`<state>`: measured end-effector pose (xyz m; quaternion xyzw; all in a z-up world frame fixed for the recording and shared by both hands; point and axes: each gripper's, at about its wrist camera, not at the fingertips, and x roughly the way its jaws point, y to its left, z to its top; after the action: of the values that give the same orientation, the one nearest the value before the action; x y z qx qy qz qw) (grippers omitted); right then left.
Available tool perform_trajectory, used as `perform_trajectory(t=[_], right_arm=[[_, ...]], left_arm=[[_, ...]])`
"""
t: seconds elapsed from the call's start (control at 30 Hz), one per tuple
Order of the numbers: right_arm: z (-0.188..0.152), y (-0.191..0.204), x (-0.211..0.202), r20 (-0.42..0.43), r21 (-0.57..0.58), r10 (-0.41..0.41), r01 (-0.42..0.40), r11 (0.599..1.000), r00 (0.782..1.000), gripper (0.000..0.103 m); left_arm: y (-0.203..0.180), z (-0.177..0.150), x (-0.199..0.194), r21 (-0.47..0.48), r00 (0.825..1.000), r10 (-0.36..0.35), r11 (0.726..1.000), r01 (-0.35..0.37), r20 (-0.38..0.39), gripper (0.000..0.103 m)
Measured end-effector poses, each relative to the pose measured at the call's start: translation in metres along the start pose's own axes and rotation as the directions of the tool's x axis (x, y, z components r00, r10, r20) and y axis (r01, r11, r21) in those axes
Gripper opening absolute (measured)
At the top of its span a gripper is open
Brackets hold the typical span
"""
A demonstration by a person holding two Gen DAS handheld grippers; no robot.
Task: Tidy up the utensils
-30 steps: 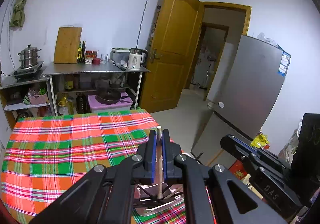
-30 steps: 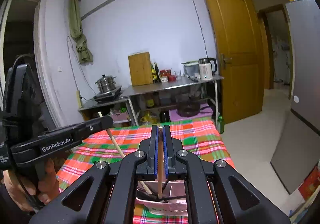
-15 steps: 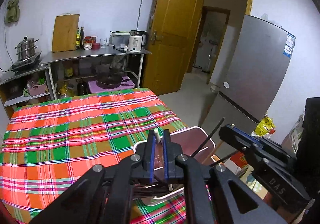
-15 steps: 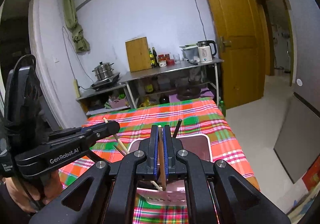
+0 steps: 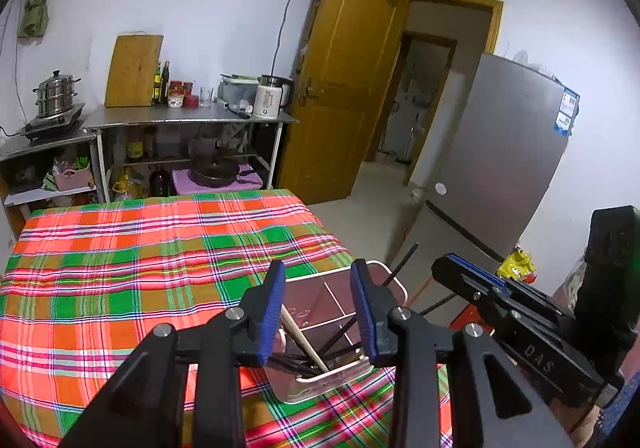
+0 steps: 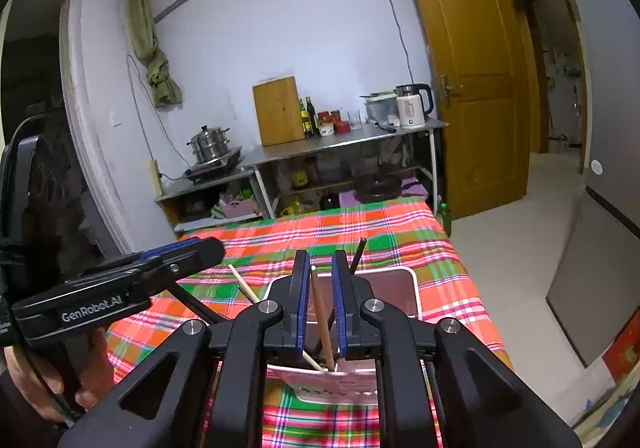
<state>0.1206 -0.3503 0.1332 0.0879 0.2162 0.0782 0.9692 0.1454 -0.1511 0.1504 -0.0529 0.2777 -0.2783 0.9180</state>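
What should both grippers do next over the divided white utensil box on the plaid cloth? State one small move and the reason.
Probably lift both straight up. The left gripper and right gripper are opening over the white divided utensil box; the pale wooden chopstick and brown wooden chopstick stand loose between the jaws with their lower ends in the box, so rising clear avoids dragging them out.

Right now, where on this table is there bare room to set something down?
The plaid tablecloth lies bare from the utensil box to the far edge by the shelves. It is crowded around the box, with chopsticks inside and both hand-held grippers, left and right, opening above it.
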Motion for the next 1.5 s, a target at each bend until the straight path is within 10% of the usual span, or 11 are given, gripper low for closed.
perform_trajectory(t=[1.5], right_arm=[[-0.149, 0.022, -0.052, -0.075, -0.067, -0.103, 0.098, 0.993, 0.992, 0.021]], left_arm=[[0.003, -0.174, -0.05, 0.025, 0.996, 0.087, 0.996, -0.088, 0.019, 0.05]])
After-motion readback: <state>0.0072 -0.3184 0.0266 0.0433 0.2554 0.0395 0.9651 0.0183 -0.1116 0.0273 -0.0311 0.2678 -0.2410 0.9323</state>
